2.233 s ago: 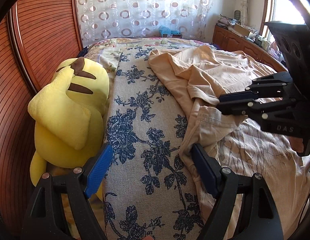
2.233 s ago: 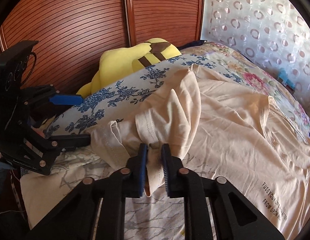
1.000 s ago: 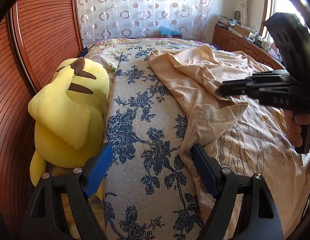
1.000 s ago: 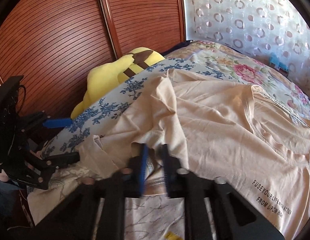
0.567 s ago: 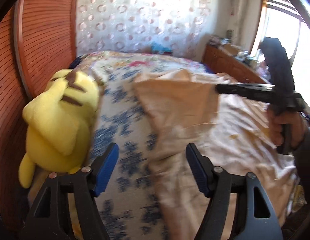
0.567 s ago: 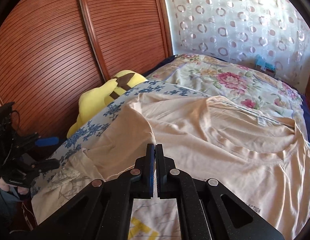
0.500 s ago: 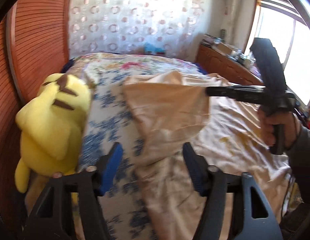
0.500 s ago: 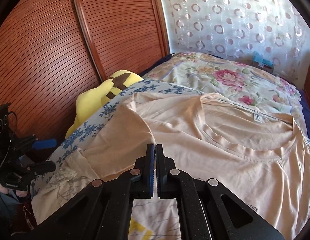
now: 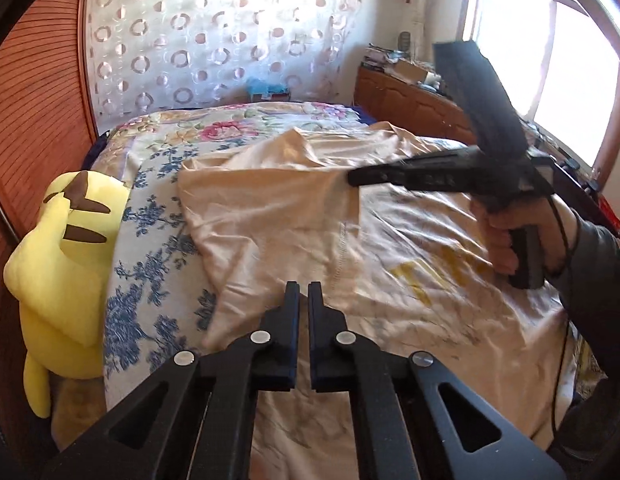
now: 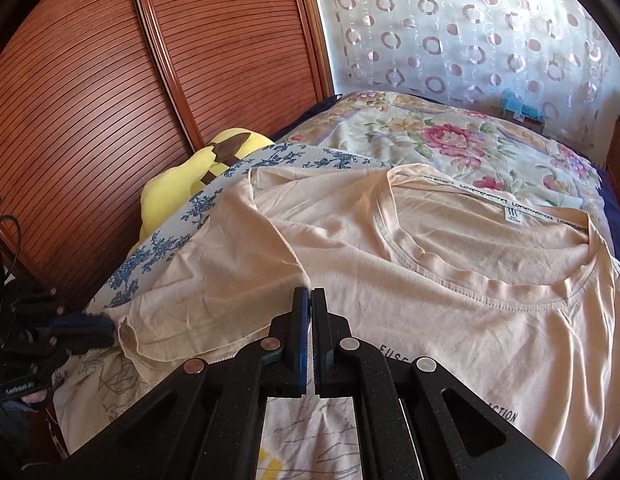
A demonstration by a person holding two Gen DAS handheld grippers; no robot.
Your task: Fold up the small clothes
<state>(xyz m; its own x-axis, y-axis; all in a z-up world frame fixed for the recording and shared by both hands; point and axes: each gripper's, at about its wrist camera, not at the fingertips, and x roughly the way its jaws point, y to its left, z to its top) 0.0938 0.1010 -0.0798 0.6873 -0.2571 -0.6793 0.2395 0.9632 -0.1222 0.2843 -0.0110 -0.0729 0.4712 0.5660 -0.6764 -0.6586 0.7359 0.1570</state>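
A peach T-shirt (image 10: 450, 280) lay spread across the bed (image 10: 430, 136), its neck opening toward the far right in the right wrist view and a line of dark lettering on its near right part. Its left sleeve (image 10: 213, 280) was folded over toward the near left, the hem lying crumpled on a pale printed sheet (image 10: 93, 376).

The right tongs (image 10: 310, 300) were pressed together, their tips at the raised fold where sleeve met body; whether cloth was caught between the pads could not be made out. In the left wrist view the same tongs (image 9: 352, 178) reached in from the right, held by a hand (image 9: 526, 236) in a grey sleeve (image 9: 598, 288), with the shirt (image 9: 269, 208) drawn up in a taut ridge toward their tip.

The left tongs (image 9: 303, 292) were also pressed together, hovering above the near part of the shirt, with nothing visible between the blue pads. From the right wrist view they sat at the far left edge (image 10: 81, 328), just beside the sleeve hem.

A blue-flowered pillow (image 9: 149, 272) ran along the shirt's left side, and a yellow plush toy (image 9: 61, 272) leaned between it and the slatted wooden wardrobe door (image 10: 89, 92). A curtain with ring patterns (image 9: 213, 36) hung at the far end of the bed, and a wooden cabinet (image 9: 410, 108) stood under the window (image 9: 550, 52) at the far right.
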